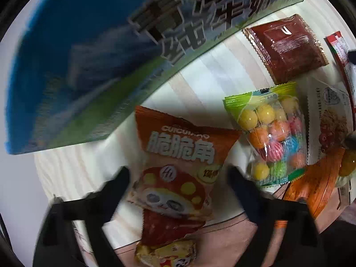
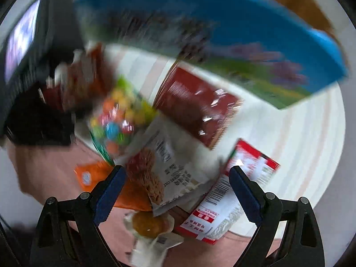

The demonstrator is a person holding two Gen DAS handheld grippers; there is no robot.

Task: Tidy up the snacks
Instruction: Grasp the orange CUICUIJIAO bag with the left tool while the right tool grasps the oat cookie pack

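Observation:
My left gripper (image 1: pixel 178 173) is open, its fingers either side of an orange chip packet (image 1: pixel 178 155) with a panda picture that lies on the pale table. Right of it lie a clear bag of coloured candy balls (image 1: pixel 271 131) and a dark red packet (image 1: pixel 287 49). My right gripper (image 2: pixel 176 175) is open above a white oat-bar wrapper (image 2: pixel 164 162), with a red-and-white packet (image 2: pixel 224 204) by its right finger. The candy bag (image 2: pixel 115 120) and dark red packet (image 2: pixel 198 106) lie beyond, blurred.
A large blue-and-green milk carton box (image 1: pixel 89 55) stands at the back; it also shows in the right wrist view (image 2: pixel 222 33). An orange packet (image 2: pixel 93 178) and a wrapped yellow sweet (image 2: pixel 146 224) lie near my right gripper. A dark screen (image 2: pixel 24 37) stands at left.

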